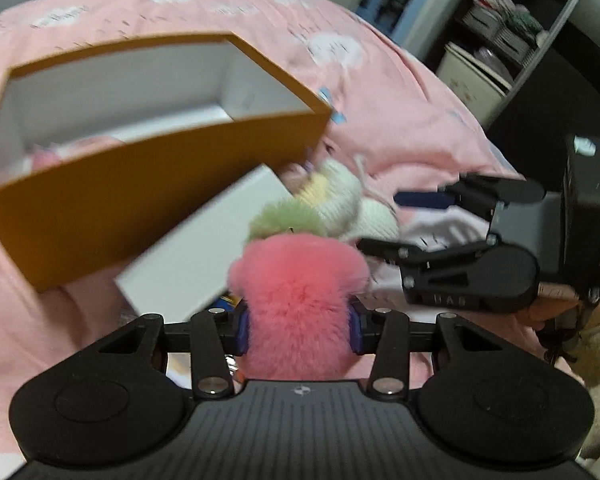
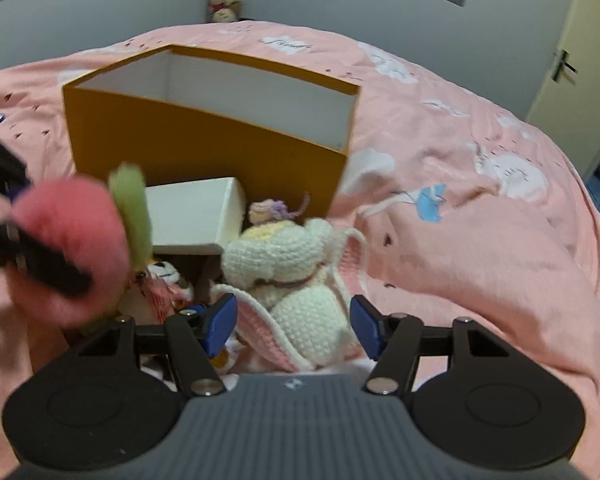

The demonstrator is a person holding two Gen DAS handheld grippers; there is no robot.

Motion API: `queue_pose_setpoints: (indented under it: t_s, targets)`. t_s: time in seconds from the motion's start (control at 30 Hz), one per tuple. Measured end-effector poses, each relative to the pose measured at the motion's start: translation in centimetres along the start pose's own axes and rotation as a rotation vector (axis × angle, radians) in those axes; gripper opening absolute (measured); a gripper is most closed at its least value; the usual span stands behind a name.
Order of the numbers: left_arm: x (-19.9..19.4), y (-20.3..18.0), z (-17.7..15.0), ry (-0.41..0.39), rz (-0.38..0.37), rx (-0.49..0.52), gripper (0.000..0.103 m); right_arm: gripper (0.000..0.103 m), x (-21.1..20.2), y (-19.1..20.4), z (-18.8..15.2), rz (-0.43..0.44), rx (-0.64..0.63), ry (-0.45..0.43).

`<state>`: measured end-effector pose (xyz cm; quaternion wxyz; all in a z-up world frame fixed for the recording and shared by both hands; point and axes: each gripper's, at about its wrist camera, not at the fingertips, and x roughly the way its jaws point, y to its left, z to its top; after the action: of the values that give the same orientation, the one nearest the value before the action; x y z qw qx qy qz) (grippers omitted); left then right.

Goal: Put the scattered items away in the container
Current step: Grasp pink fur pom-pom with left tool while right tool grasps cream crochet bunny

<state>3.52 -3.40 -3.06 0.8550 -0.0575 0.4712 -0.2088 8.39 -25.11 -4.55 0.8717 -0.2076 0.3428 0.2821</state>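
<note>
On the pink bed, left hand-held gripper is clamped on a fluffy pink toy, green tip pointing away toward the orange box. Right hand-held gripper sits apart around a crocheted bunny, not squeezing.

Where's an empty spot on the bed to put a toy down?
The pink bedspread right of the orange box is bare, as is the stretch behind it. Most of the box's white floor is free too. It's crowded in front of the box: white box, crochet bunny, small toys.
</note>
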Motion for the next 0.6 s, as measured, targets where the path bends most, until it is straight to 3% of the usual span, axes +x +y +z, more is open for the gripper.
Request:
queue_pose_setpoints:
  t_s: [0.1, 0.27, 0.37, 0.4, 0.43, 0.6]
  targets:
    - [-0.8, 1.0, 0.3, -0.036, 0.029, -0.027, 0.05, 0.064, 1.1, 0.5, 0.5, 0.019, -0.033, 0.012]
    - [-0.6, 2.1, 0.3, -0.043, 0.075, -0.044, 0.049, 0.069, 3.6, 1.3, 1.1, -0.037, -0.095, 0.049]
    - [-0.6, 2.3, 0.1, -0.04, 0.068, -0.051, 0.04, 0.073, 5.1, 1.1, 1.3, -0.039, -0.084, 0.069]
    - [-0.5, 2.3, 0.1, -0.041, 0.069, -0.05, 0.029, 0.073, 5.6, 1.0, 1.4, -0.044, -0.079, 0.078]
    - [-0.6, 2.4, 0.0, -0.042, 0.07, -0.046, 0.025, 0.073, 6.1, 0.9, 1.4, -0.052, -0.077, 0.086]
    - [0.0, 2.7, -0.3, -0.018, 0.079, -0.043, 0.024, 0.068, 6.9, 0.9, 1.2, -0.065, -0.08, 0.089]
